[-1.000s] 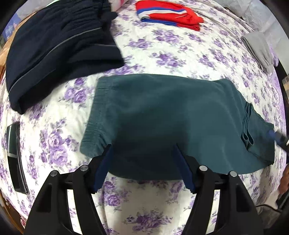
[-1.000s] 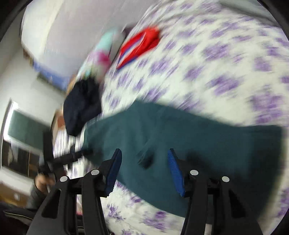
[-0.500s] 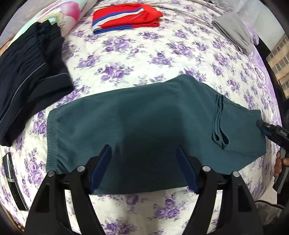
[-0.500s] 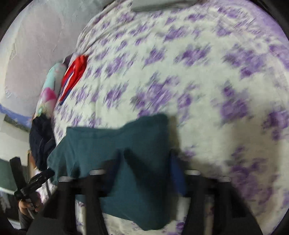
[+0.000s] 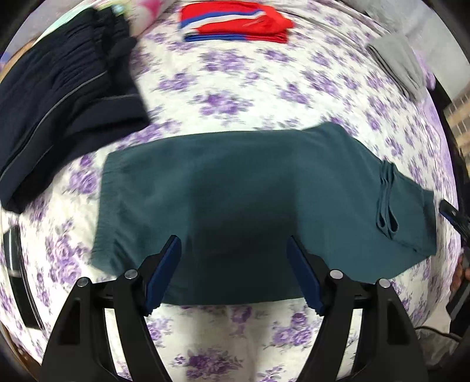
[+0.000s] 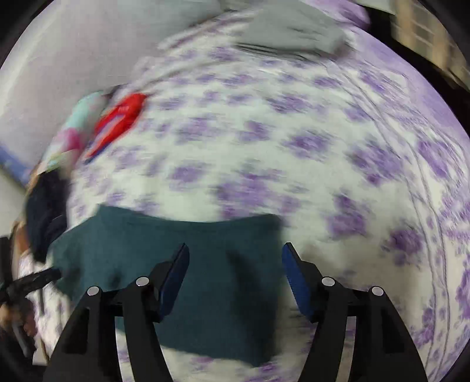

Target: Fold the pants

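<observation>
Dark green pants (image 5: pixel 249 188) lie folded flat across the purple-flowered bedspread (image 5: pixel 235 79), cuffs at the left, waistband and drawstring (image 5: pixel 386 202) at the right. My left gripper (image 5: pixel 233 264) hangs open above their near edge, holding nothing. In the right wrist view the same pants (image 6: pixel 182 244) lie below my right gripper (image 6: pixel 235 270). Its jaws are opening over the cloth, and the pads press on nothing. The right gripper's tip (image 5: pixel 449 210) shows at the pants' right end in the left wrist view.
Folded navy pants (image 5: pixel 58 100) lie at the back left, a red, white and blue garment (image 5: pixel 235 25) at the back centre, grey clothing (image 5: pixel 402 64) at the back right. A dark flat object (image 5: pixel 17 273) sits at the bed's left edge. A patterned pillow (image 6: pixel 73 132) rests by the wall.
My right gripper went from closed to open over the pants' end and swung so more bedspread shows. The left wrist view shifted slightly; the pants stay flat.
</observation>
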Available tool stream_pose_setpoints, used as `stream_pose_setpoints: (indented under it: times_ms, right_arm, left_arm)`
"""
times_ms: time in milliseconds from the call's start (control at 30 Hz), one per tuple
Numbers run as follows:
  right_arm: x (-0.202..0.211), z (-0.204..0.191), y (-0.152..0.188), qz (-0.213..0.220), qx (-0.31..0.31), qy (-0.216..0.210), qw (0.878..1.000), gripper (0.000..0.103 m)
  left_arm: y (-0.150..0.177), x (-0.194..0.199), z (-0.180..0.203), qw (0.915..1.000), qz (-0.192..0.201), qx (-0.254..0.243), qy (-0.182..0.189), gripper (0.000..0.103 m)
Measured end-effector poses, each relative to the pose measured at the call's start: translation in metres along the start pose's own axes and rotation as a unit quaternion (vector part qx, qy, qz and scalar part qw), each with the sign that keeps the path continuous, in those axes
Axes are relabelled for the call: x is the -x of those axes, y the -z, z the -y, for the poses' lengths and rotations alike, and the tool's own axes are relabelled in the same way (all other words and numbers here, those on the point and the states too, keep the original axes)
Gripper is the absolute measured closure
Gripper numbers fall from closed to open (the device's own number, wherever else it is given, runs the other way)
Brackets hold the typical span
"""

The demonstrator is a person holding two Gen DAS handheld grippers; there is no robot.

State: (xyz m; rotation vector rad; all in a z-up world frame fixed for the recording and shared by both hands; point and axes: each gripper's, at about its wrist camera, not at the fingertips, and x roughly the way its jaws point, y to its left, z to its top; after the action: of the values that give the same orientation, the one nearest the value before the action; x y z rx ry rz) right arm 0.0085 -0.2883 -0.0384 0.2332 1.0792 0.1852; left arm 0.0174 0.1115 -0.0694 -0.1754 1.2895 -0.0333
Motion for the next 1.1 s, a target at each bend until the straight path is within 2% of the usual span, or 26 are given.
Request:
stream_pose_setpoints:
  times_ms: [100, 167, 300, 367, 433, 467, 500, 600, 667, 700, 733, 767, 833, 867, 933, 1033, 1100]
  right_arm:
    - [-0.014, -0.054, 0.005, -0.033, 0.069, -0.066, 0.995, 0.040]
    - [-0.028, -0.085, 0.013, -0.053, 0.110, -0.082, 0.989, 0.040]
    - [-0.058, -0.138, 0.026, -0.080, 0.176, -0.078, 0.978, 0.040]
    - [-0.077, -0.156, 0.028, -0.091, 0.203, -0.043, 0.974, 0.042]
    - [-0.093, -0.162, 0.029, -0.105, 0.217, -0.002, 0.970, 0.080]
    - [-0.095, -0.160, 0.027, -0.105, 0.217, 0.012, 0.970, 0.084]
    - [-0.092, -0.154, 0.023, -0.104, 0.201, 0.002, 0.974, 0.092]
    - [-0.069, -0.140, 0.013, -0.085, 0.157, -0.053, 0.982, 0.092]
    - [-0.052, -0.137, 0.010, -0.079, 0.150, -0.105, 0.980, 0.092]
    - [-0.049, -0.138, 0.012, -0.092, 0.155, -0.128, 0.975, 0.092]
    - [-0.053, -0.140, 0.018, -0.114, 0.167, -0.140, 0.969, 0.090]
    - [-0.061, -0.142, 0.025, -0.136, 0.182, -0.134, 0.965, 0.087]
    - [-0.088, -0.143, 0.046, -0.188, 0.201, -0.108, 0.955, 0.063]
    - [-0.093, -0.143, 0.050, -0.177, 0.200, -0.107, 0.958, 0.062]
    - [-0.086, -0.141, 0.046, -0.167, 0.180, -0.125, 0.961, 0.046]
    - [-0.059, -0.132, 0.029, -0.127, 0.151, -0.150, 0.969, 0.041]
    - [-0.041, -0.114, 0.016, -0.095, 0.126, -0.143, 0.977, 0.036]
  left_arm:
    - [0.002, -0.001, -0.010, 0.9999, -0.002, 0.013, -0.005, 0.031]
    - [0.004, 0.001, -0.014, 0.9999, -0.002, 0.015, -0.007, 0.031]
    - [0.009, 0.005, -0.018, 0.9999, 0.000, 0.013, -0.011, 0.031]
    - [0.011, 0.005, -0.021, 0.9998, -0.002, 0.016, -0.011, 0.031]
    - [0.014, 0.005, -0.026, 0.9997, -0.002, 0.024, -0.009, 0.031]
    - [0.014, 0.005, -0.027, 0.9996, -0.001, 0.026, -0.009, 0.031]
    - [0.015, 0.006, -0.030, 0.9996, 0.001, 0.027, -0.011, 0.031]
    - [0.017, 0.009, -0.043, 0.9990, 0.008, 0.041, -0.017, 0.031]
    - [0.017, 0.010, -0.053, 0.9981, 0.009, 0.060, -0.015, 0.031]
    - [0.017, 0.010, -0.060, 0.9974, 0.009, 0.071, -0.010, 0.031]
    - [0.017, 0.010, -0.064, 0.9969, 0.008, 0.078, -0.008, 0.031]
    - [0.017, 0.009, -0.067, 0.9965, 0.007, 0.083, -0.008, 0.031]
    - [0.015, 0.009, -0.068, 0.9965, 0.006, 0.083, -0.014, 0.031]
    - [0.014, 0.010, -0.067, 0.9966, 0.008, 0.080, -0.016, 0.031]
    - [0.011, 0.016, -0.065, 0.9970, 0.015, 0.071, -0.026, 0.031]
    - [0.008, 0.025, -0.070, 0.9972, 0.027, 0.066, -0.023, 0.028]
    - [0.005, 0.027, -0.078, 0.9962, 0.030, 0.077, -0.028, 0.028]
